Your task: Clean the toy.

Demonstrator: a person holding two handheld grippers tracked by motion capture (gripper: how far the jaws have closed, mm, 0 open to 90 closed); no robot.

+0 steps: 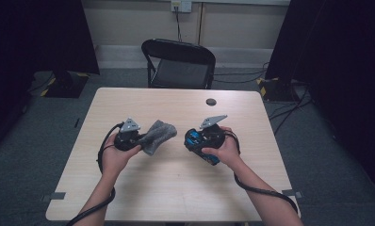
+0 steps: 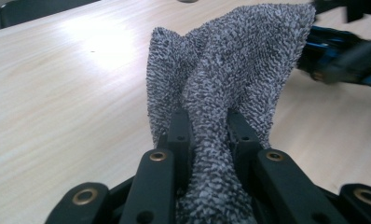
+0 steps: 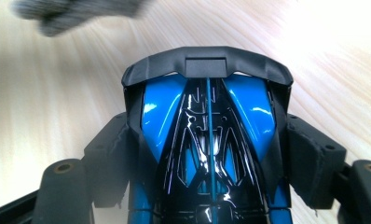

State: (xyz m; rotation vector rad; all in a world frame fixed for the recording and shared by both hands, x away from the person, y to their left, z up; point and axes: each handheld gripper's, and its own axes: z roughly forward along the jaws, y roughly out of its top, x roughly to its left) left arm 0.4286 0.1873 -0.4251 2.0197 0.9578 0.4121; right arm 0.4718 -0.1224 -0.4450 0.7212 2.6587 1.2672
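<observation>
Grey knitted terry cloth (image 2: pixel 230 79) — bunched and clamped between the left gripper (image 1: pixel 127 136) fingers (image 2: pixel 181 135), lifted above the pale wooden table (image 1: pixel 176 183). Glossy blue-and-black toy car (image 3: pixel 207 140) — pinched across its body by the right gripper (image 1: pixel 205 136) fingers, presented toward the cloth, probably for wiping.

A light wooden table (image 1: pixel 176 183) stands on a grey carpet floor (image 1: pixel 53 117), and a black folding chair (image 1: pixel 178 63) is behind its far edge. The back wall (image 1: pixel 129 21) is beige with a socket (image 1: pixel 181 5), and dark curtains (image 1: pixel 336 70) hang on both sides.
</observation>
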